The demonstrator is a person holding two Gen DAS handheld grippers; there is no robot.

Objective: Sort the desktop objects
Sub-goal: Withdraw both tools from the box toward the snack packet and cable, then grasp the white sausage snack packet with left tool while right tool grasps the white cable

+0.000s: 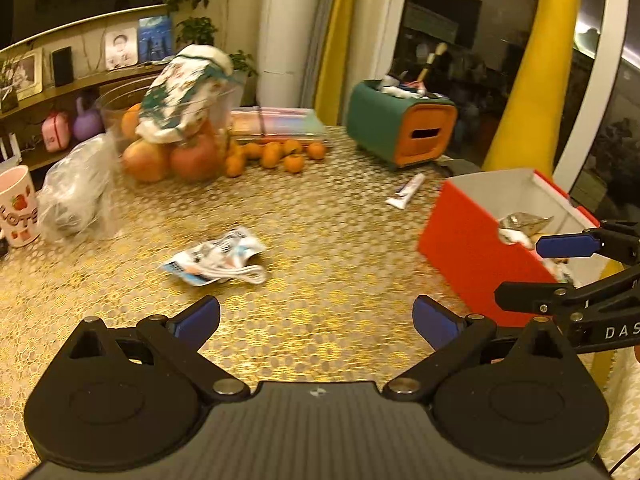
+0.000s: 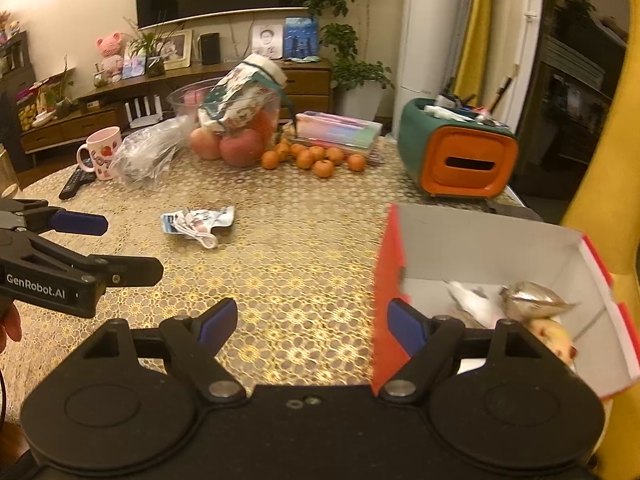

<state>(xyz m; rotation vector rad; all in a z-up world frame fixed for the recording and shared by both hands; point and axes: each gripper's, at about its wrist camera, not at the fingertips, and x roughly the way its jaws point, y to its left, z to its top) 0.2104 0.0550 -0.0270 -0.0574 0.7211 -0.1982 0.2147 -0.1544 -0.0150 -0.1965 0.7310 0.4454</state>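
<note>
A crumpled white-and-blue wrapper [image 1: 214, 254] with a white cable [image 2: 202, 238] lies in the open middle of the worktop [image 1: 320, 240], which is covered in a gold, lace-patterned cloth. A small white tube [image 1: 406, 191] lies farther back, between the wrapper and a red box [image 1: 464, 248]. The box stands open at the worktop's right edge, white inside, holding crumpled silver foil [image 2: 534, 298], a white scrap and some other bits. Behind are a green-and-orange organiser [image 2: 460, 152], loose tangerines [image 2: 316, 158], apples under a clear bowl, a plastic bag [image 1: 76, 192] and a pink mug [image 2: 102, 152]. A wooden sideboard with photos and plants lines the far wall.

The left gripper [image 1: 316, 320] hovers over bare cloth short of the wrapper, its blue-padded fingers [image 1: 200, 318] spread wide and holding nothing. The right gripper [image 2: 312, 326] hangs beside it, fingers apart and empty, one at the box's near wall. Both point downward at a slant.
</note>
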